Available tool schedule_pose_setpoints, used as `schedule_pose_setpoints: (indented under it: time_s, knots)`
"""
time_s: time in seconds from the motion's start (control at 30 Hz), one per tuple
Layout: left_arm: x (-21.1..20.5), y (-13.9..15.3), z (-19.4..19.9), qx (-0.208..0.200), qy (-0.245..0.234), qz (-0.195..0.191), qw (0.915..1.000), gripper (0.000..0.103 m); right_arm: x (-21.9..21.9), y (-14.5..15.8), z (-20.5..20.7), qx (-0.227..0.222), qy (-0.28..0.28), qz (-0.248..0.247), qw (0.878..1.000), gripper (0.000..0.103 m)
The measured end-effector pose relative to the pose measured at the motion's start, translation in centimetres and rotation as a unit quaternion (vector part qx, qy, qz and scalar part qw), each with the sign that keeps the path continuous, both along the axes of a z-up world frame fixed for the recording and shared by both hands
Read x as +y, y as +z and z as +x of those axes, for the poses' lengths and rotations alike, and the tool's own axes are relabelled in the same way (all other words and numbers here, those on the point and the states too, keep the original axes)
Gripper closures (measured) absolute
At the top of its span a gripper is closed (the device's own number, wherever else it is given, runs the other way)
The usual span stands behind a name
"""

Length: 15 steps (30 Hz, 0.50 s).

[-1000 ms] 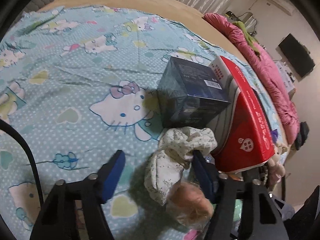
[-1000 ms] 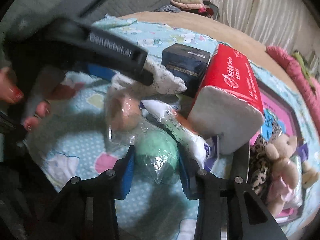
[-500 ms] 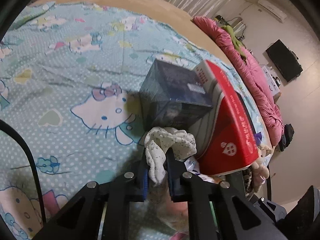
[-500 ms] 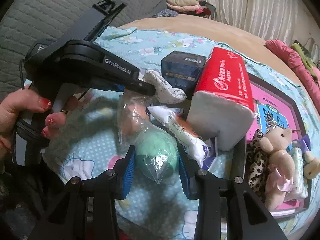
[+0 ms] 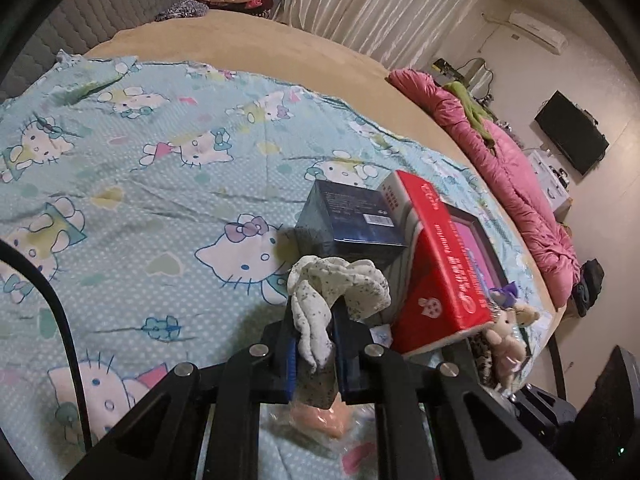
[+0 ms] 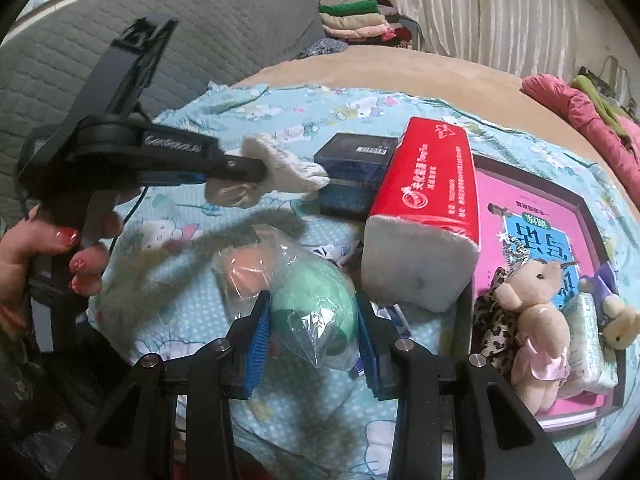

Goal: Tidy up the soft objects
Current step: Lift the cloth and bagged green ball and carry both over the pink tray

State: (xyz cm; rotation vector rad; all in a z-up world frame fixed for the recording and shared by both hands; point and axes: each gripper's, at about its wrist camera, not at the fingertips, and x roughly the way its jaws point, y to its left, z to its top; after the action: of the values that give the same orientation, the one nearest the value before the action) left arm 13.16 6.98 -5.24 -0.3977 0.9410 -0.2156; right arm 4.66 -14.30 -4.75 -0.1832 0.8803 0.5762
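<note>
Two grippers each hold a soft thing above the cartoon-cat bedsheet: the left gripper is clamped tight on a speckled white sock, which droops between its blue pads clear of the sheet, just in front of the dark blue box. The right gripper pinches a green ball wrapped in clear plastic — its pads press the wrap on both sides — beside the red tissue pack and a tray holding a pink plush toy.
</note>
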Motion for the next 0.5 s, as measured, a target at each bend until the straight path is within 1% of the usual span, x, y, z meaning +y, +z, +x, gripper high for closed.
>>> schedule_pose_setpoints:
  time_s: [0.13, 0.27, 0.37, 0.5]
  knots:
    - [-0.7, 1.5, -1.4, -0.012, -0.003, 0.019, 0.9997, 0.088, -0.5, 0.8, -0.2, -0.007, -0.008, 0.013, 1.000, 0.062]
    - [-1.8, 2.7, -2.1, -0.014, -0.014, 0.016, 0.9997, 0.088, -1.1, 1.9, -0.4, -0.016, -0.016, 0.026, 0.999, 0.062]
    - [-3.0, 3.9, -2.7, -0.025, -0.020, 0.025, 0.9992, 0.088, -1.7, 2.6, -0.5, -0.023, -0.025, 0.032, 0.999, 0.062]
    - [-4.1, 5.4, -3.5, -0.036, -0.027, 0.028, 0.9986, 0.088, -2.7, 3.7, -0.5, -0.034, -0.039, 0.042, 0.998, 0.062]
